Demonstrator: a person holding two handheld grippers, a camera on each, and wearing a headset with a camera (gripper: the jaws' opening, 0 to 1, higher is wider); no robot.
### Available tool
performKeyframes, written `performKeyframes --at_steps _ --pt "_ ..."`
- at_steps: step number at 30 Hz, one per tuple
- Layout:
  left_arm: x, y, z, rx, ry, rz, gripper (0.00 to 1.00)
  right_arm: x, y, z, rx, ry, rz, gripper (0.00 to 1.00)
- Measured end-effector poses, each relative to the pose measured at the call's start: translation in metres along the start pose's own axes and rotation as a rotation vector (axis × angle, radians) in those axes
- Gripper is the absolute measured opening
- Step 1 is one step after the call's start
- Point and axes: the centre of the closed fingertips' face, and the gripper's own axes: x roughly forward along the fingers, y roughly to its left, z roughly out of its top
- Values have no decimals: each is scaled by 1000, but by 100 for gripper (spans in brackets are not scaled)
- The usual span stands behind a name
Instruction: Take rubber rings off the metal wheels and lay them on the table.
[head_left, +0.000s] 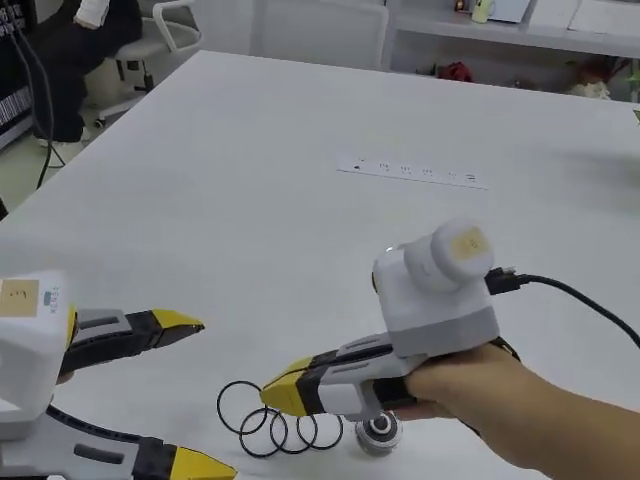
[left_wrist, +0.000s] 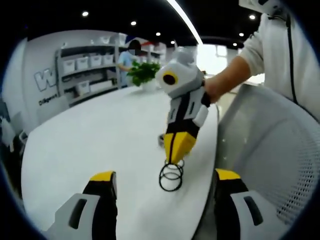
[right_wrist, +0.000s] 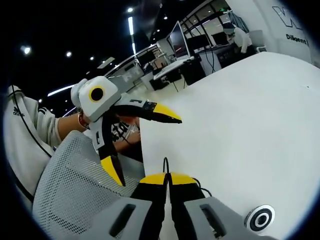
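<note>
You are holding the right gripper clenched on a rubber ring (other rings are lying on the desk), beside the metal wheel; the left gripper is hovering released.

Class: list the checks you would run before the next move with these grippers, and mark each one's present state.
1. Left gripper jaws open and ready: ok.
2. Right gripper free of any ring: cannot tell; its jaws are shut, with a thin black strand at the tips.
3. Rubber rings lying on the table: ok.
4. Metal wheel stripped of its ring: cannot tell.
</note>
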Motion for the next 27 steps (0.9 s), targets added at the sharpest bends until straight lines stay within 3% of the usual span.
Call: performKeyframes --at_steps 13,27 --pt "-4 4 -2 -15 -3 15 80 20 -11 -15 51 43 -11 0" --pt "-3 7 1 -10 -5 18 79 20 -27 -27 35 76 -74 0"
